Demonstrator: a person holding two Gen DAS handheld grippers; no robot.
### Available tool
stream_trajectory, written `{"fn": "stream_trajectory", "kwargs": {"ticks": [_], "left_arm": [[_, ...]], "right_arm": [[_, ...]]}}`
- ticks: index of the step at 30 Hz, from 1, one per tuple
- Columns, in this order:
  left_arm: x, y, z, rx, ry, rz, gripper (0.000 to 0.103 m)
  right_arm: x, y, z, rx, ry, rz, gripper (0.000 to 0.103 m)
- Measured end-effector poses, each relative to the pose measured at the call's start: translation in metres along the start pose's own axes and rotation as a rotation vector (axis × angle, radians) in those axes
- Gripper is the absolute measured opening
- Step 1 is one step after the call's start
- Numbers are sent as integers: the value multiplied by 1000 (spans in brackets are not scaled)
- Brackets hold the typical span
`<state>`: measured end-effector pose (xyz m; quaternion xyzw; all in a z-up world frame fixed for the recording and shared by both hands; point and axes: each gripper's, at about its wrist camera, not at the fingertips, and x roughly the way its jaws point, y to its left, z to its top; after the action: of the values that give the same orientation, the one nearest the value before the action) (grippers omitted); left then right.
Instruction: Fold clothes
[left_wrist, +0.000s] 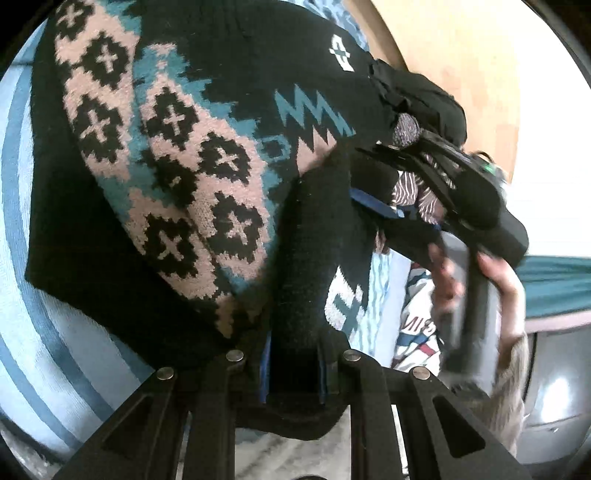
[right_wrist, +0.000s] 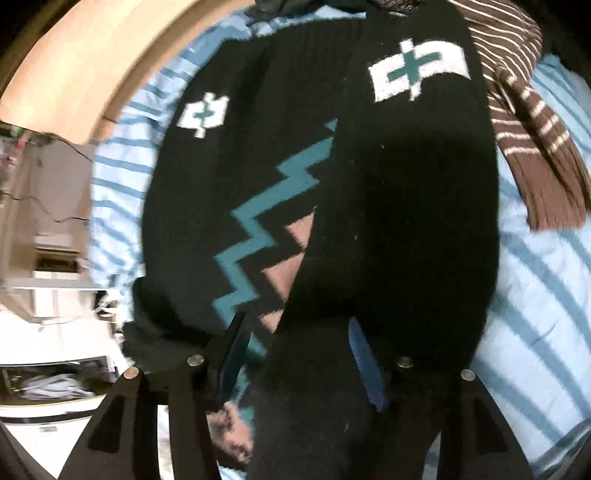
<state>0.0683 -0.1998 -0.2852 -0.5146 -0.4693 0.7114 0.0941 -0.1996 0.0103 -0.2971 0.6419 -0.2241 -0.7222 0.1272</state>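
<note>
Left wrist view: our patterned sweater (left_wrist: 177, 155) lies on the striped bedspread (left_wrist: 33, 314), sleeve clamped in our left gripper (left_wrist: 295, 365). Right gripper (right_wrist: 299, 354) straddles the sleeve, jaws parted; grip unclear. Risk: sleeve slipping, fold skewing.

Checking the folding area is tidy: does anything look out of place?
Yes: a brown striped garment lies crumpled on the striped bedding beside the black patterned sweater, unfolded.
</note>
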Motion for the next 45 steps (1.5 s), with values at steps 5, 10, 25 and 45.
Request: {"fn": "stream_trajectory", "kwargs": {"ticks": [5,10,25,45], "left_arm": [[6,-12,-2,76,1,65,19],[8,-18,-1,120,-5,106,19],[-9,-53,-11,347,-81,141,19],[-9,15,15,120,-62,142,18]], "right_arm": [[-62,-28,-41,31,-141,31,68],[-77,-40,-85,-19,-111,-30,53],[-51,-30,-123,-135,23,-79,48],[-38,-5,-128,-192,75,-80,48]]}}
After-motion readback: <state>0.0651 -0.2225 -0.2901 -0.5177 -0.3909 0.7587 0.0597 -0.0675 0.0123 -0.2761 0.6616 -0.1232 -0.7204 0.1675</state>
